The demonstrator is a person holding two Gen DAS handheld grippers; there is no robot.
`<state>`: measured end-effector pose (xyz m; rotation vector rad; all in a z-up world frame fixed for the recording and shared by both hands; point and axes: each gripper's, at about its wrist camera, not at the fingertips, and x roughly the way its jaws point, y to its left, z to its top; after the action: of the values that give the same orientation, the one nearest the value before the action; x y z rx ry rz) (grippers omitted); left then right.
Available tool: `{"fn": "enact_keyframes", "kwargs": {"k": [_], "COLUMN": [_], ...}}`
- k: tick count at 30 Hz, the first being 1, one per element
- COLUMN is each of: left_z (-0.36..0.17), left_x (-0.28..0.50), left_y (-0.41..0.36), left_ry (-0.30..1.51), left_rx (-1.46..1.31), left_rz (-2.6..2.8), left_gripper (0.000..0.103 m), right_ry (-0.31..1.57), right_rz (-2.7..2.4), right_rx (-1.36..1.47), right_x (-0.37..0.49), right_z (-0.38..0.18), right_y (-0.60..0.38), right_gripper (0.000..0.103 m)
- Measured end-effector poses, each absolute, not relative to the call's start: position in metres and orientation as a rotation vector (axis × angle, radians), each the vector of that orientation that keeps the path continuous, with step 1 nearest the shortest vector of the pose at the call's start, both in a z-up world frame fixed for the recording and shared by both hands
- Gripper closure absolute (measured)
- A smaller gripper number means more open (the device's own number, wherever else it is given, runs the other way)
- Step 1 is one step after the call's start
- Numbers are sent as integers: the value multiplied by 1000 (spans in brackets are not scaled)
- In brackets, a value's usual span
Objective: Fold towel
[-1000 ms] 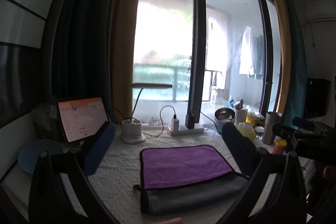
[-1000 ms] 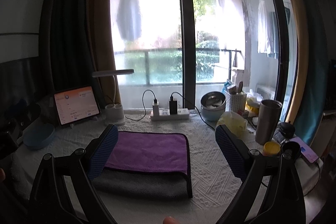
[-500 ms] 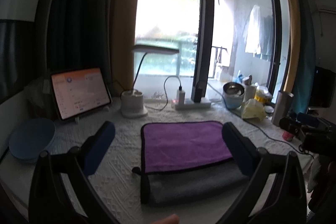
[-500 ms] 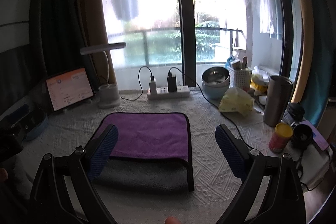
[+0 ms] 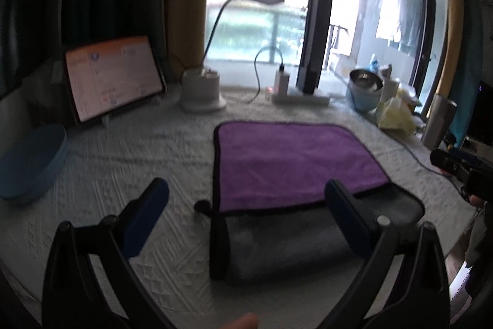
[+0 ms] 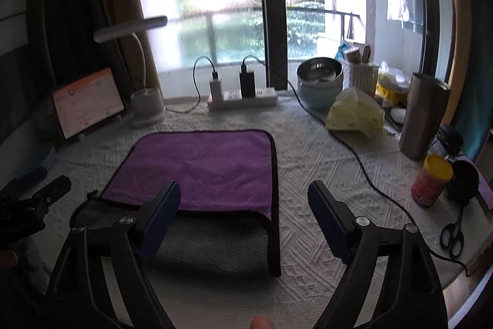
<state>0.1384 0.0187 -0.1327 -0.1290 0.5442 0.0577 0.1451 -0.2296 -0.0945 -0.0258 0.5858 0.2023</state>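
Observation:
A towel lies flat on the white textured table cover, folded with its purple side [image 5: 292,162] over its grey side [image 5: 308,245]; black trim edges it. It also shows in the right wrist view [image 6: 203,168]. My left gripper [image 5: 246,205] is open and empty, hovering above the towel's near left corner. My right gripper [image 6: 243,205] is open and empty, above the towel's near right corner. Neither touches the towel.
At the back stand a tablet [image 5: 114,79], a desk lamp [image 5: 203,91], a power strip with chargers [image 6: 243,97], a bowl [image 6: 320,79] and a yellow bag [image 6: 354,113]. At the right are a steel tumbler [image 6: 422,116], a yellow-lidded jar [image 6: 431,181] and scissors [image 6: 453,236]. A blue plate [image 5: 27,162] lies left.
Both grippers have moved lower and closer to the table and tilted down; the towel looks larger in both views. The towel has not moved. Both stay open.

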Motion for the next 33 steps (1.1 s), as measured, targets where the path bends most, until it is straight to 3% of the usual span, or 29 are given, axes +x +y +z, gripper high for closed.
{"fn": "enact_keyframes", "kwargs": {"k": [10,16,21,28,33], "left_z": [-169,-184,-193,-195,-195], "left_x": [162,172,178,175,171], "left_y": [22,21,20,13,9], "left_ry": [703,774,826,821,805], "left_rx": [-166,-180,-182,-119,-89], "left_rz": [35,21,12,22,28], "left_gripper": [6,20,42,60,67], "right_ry": [675,741,796,849,852], "right_rz": [201,219,237,263,273], "right_rx": [-17,0,8,-12,-66], "right_x": [172,184,193,199,195], "right_z": [-128,-145,-157,-172,-175], "right_y": [-237,-241,-242,-235,-227], "right_gripper": [25,28,34,42,64]}}
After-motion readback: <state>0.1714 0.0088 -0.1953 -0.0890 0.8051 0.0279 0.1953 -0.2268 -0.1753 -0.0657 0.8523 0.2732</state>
